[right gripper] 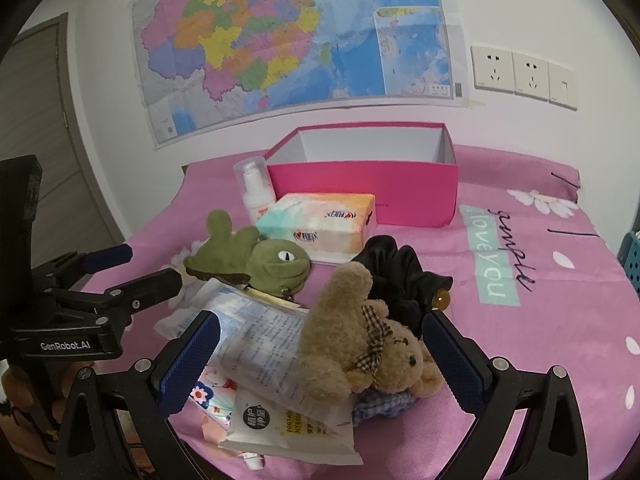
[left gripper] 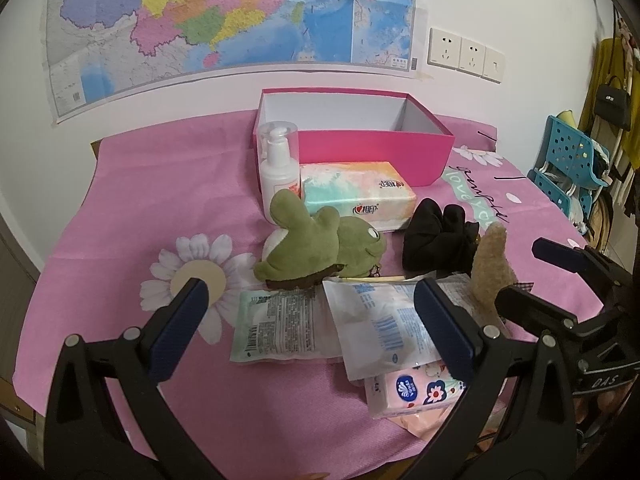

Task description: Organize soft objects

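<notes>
The brown teddy bear (right gripper: pixel 372 344) lies on crinkly packets (right gripper: pixel 264 344) near the bench's front edge, between the spread, empty fingers of the right hand-held gripper (right gripper: pixel 320 344). The green frog plush (left gripper: pixel 316 240) rests mid-bench, just beyond the left hand-held gripper (left gripper: pixel 312 308), likewise gaping and empty. The pink box (left gripper: pixel 360 148) sits at the back edge.

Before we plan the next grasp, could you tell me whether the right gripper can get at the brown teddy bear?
Probably yes: the right gripper is open, and the teddy bear lies uncovered between its fingers.
</notes>
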Tool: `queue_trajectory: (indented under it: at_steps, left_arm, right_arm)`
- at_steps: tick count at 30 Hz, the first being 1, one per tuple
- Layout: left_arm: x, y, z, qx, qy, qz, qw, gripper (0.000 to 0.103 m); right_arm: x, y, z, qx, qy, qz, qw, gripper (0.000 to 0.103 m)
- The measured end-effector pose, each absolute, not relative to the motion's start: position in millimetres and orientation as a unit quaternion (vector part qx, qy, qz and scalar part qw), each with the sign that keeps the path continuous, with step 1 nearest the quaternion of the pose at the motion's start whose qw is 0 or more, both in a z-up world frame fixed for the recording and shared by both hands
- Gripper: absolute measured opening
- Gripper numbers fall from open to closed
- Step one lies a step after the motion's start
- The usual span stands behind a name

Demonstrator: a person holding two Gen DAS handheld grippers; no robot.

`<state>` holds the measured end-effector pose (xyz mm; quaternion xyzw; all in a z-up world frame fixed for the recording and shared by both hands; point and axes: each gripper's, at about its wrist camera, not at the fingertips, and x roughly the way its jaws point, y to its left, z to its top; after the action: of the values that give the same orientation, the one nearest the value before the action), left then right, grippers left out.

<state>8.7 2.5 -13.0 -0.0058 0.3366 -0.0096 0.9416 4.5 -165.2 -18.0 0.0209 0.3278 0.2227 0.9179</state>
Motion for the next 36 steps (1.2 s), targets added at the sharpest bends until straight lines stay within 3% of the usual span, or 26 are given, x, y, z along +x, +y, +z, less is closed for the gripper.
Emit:
queue_trajectory:
  at_steps: [7,15,18,20,22,25,27,28,29,36]
  left_arm:
    - [12,3,-16,-0.005,0.341,-0.014,0.940,0.102]
    - [16,-4,-21,0.003,0.349,-0.046,0.936,0.102]
    - [17,-8,-23,0.006,0.353,-0.063,0.934,0.102]
    - [19,-11,-25,0.010,0.356,-0.073,0.932,0.102]
    - [21,-16,-26,0.015,0.359,-0.085,0.929,0.102]
    - [24,-22,-27,0.017,0.366,-0.109,0.924,0.102]
    - [25,-27,-27,0.024,0.368,-0.125,0.921,0.102]
    - [26,-31,-26,0.029,0.368,-0.132,0.920,0.102]
    - [26,-34,-25,0.032,0.368,-0.138,0.919,0.102]
    - [33,-66,-21,0.051,0.377,-0.214,0.900,0.102]
  right_arm:
    - [11,-165,-25,0.018,0.343,0.223,0.912,0.102]
    - [23,-163,-35,0.030,0.373,0.229,0.898,0.081]
    - [26,-164,-40,0.030,0.381,0.228,0.896,0.068]
    - [28,-165,-41,0.033,0.382,0.231,0.894,0.046]
    - [30,-169,-40,0.044,0.382,0.241,0.891,0.038]
    - [29,-178,-35,0.064,0.371,0.250,0.892,0.041]
    - [26,-193,-30,0.092,0.361,0.253,0.893,0.056]
    - [25,-201,-28,0.104,0.358,0.253,0.893,0.076]
    - [24,-209,-26,0.116,0.353,0.251,0.894,0.082]
    - [35,-257,-55,0.190,0.395,0.224,0.871,0.082]
